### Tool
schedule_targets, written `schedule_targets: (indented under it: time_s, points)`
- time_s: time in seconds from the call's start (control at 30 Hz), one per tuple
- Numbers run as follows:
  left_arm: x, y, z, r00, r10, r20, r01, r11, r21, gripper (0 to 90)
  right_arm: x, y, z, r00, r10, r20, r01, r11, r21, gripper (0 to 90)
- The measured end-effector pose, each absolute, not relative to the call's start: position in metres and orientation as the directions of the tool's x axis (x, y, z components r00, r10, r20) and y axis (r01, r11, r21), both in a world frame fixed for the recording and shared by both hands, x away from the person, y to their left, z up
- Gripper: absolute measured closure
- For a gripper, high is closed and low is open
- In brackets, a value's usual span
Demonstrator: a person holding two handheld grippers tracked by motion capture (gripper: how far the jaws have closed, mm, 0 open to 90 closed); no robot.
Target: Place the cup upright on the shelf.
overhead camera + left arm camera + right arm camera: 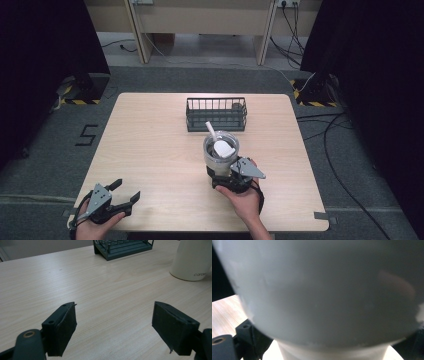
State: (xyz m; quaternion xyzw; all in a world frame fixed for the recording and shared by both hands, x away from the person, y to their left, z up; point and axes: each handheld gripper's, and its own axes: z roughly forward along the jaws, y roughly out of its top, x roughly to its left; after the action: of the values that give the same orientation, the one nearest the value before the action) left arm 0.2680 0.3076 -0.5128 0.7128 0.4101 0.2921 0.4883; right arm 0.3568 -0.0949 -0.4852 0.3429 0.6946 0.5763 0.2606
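Observation:
A pale tumbler [220,150] with a white lid and a straw stands upright on the wooden table [150,150], right of centre. My right gripper [225,176] sits low against its near side. In the right gripper view the tumbler's body [324,290] looms close, and its narrower base stands between the jaws with a little room on each side, so the gripper is open. My left gripper [127,190] rests at the table's near left corner, jaws wide apart and empty. Its own view [113,315] has the tumbler [192,262] at the far right.
A dark wire basket [216,114] stands at the back of the table beyond the tumbler, with a small dark object in its right end; the basket [122,246] is also at the top of the left gripper view. Cables lie on the floor to the right.

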Motion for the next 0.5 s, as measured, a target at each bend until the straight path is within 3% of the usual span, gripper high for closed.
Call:
schedule_targets:
  time_s: [0.5]
  points:
    - [0.2686,0.3096,-0.5129,0.493,0.87,0.018,0.298,-0.188,0.936,19.1,0.3597,-0.0916,-0.4904,-0.617,0.786,0.049,0.159,0.064,0.985,8.5]
